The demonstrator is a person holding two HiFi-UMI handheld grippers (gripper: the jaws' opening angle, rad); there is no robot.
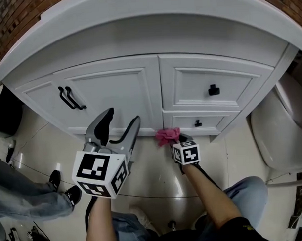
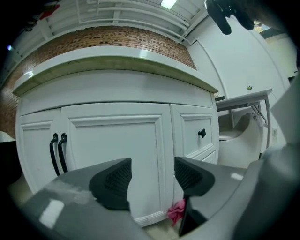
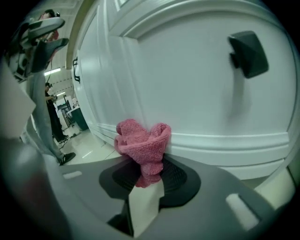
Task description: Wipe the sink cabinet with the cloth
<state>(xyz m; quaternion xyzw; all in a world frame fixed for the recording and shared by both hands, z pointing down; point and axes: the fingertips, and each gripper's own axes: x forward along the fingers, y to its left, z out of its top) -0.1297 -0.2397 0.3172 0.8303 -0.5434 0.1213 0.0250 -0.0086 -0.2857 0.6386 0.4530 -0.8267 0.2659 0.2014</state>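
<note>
At the sink cabinet [image 1: 110, 94], right hand-held gripper [image 3: 150, 164] clamps cloth [image 3: 143, 140]; left hand-held gripper [image 2: 152, 176] gapes.

Count of items, located against the sink cabinet [image 1: 138, 39] (1).

On the cabinet front: doors 2, left door [image 1: 41, 104] and centre door [image 1: 115, 91]. Black bar handles 2, first [image 1: 65, 99] and second [image 1: 75, 99], side by side where the doors meet. Drawers 2 at the cabinet's right, upper drawer [image 1: 189, 86] above lower drawer [image 1: 215, 121], with black knobs 2, one per drawer. Pink cloth [image 1: 167, 135]: 1, at the cabinet's base. Grippers 2 in front of the cabinet, left gripper [image 1: 122, 117] and right gripper [image 1: 177, 140], each with 1 marker cube. Bystander's black shoes 2, on the floor left of the cabinet.
</note>
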